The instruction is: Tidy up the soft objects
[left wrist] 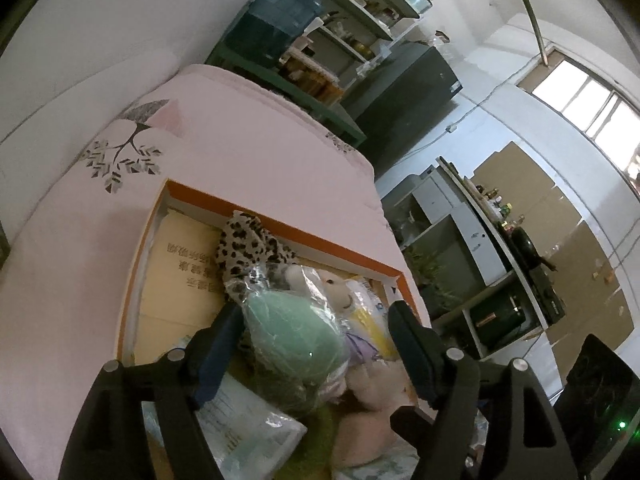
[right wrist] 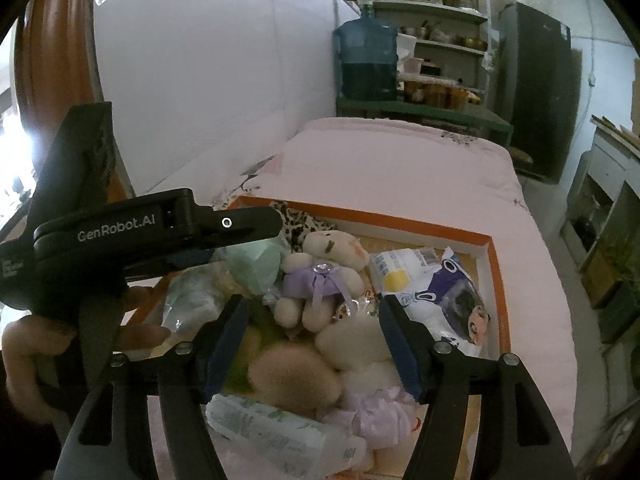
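Observation:
An orange-rimmed box lies on a pink bed and holds soft things. My left gripper is open around a mint-green pillow in clear plastic, next to a leopard-print cloth. My right gripper is open above a cream plush bear in a purple dress and beige plush toys. The left gripper's body shows in the right wrist view, over the box's left side.
Tissue packs and printed plastic packets also lie in the box. The pink bed runs beyond it, with a white wall at left. A water jug, shelves and a dark fridge stand behind.

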`<control>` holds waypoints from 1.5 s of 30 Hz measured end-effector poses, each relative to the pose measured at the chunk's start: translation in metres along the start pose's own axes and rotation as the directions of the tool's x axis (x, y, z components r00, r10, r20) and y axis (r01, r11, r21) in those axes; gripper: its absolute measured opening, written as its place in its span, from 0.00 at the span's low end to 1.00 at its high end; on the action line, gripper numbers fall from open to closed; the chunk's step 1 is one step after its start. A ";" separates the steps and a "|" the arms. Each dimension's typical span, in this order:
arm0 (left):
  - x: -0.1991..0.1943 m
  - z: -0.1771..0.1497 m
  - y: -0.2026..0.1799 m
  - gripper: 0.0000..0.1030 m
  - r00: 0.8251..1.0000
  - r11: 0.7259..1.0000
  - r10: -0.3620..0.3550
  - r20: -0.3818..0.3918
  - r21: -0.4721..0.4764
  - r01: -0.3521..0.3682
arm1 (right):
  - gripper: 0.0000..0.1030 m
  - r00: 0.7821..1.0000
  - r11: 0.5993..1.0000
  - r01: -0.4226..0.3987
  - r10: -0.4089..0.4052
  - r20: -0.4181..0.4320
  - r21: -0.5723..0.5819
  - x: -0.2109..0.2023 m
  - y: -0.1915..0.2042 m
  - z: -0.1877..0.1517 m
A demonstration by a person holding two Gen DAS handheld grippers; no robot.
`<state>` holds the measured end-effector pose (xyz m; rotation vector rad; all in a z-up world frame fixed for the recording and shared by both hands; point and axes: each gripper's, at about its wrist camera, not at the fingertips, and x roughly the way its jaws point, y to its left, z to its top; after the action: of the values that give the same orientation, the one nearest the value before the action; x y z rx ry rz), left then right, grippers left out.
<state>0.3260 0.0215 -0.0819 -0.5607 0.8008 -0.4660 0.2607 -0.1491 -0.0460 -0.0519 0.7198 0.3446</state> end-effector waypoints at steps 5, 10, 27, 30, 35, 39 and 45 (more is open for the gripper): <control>-0.011 -0.001 -0.009 0.72 1.000 1.000 0.001 0.021 0.020 -0.002 | 0.67 1.000 1.000 0.002 -0.002 0.014 0.006 -0.011 0.001 -0.001; -0.025 -0.002 -0.018 0.72 0.999 0.998 0.027 0.042 0.049 -0.029 | 0.67 1.000 1.000 0.008 -0.008 0.025 0.011 -0.023 0.002 -0.003; -0.060 -0.029 -0.044 0.72 0.999 0.995 0.030 0.039 0.090 -0.033 | 0.67 0.999 0.998 0.017 -0.019 0.034 0.053 -0.058 0.005 -0.019; -0.067 -0.035 -0.048 0.72 0.998 0.994 0.042 0.048 0.101 -0.046 | 0.67 0.999 0.998 0.020 -0.022 0.035 0.061 -0.063 0.006 -0.023; -0.081 -0.045 -0.058 0.72 0.994 0.986 0.081 0.070 0.138 -0.090 | 0.67 0.999 0.997 0.025 -0.028 0.039 0.073 -0.073 0.008 -0.030; -0.091 -0.053 -0.067 0.72 0.991 0.976 0.106 0.079 0.180 -0.119 | 0.67 0.999 0.996 0.029 -0.033 0.041 0.081 -0.080 0.011 -0.035; -0.105 -0.067 -0.081 0.72 0.981 0.952 0.166 0.100 0.242 -0.186 | 0.67 0.998 0.995 0.046 -0.050 0.047 0.091 -0.089 0.015 -0.042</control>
<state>0.1957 0.0019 -0.0128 -0.2673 0.6971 -0.3710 0.1668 -0.1678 -0.0183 0.0240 0.6833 0.2667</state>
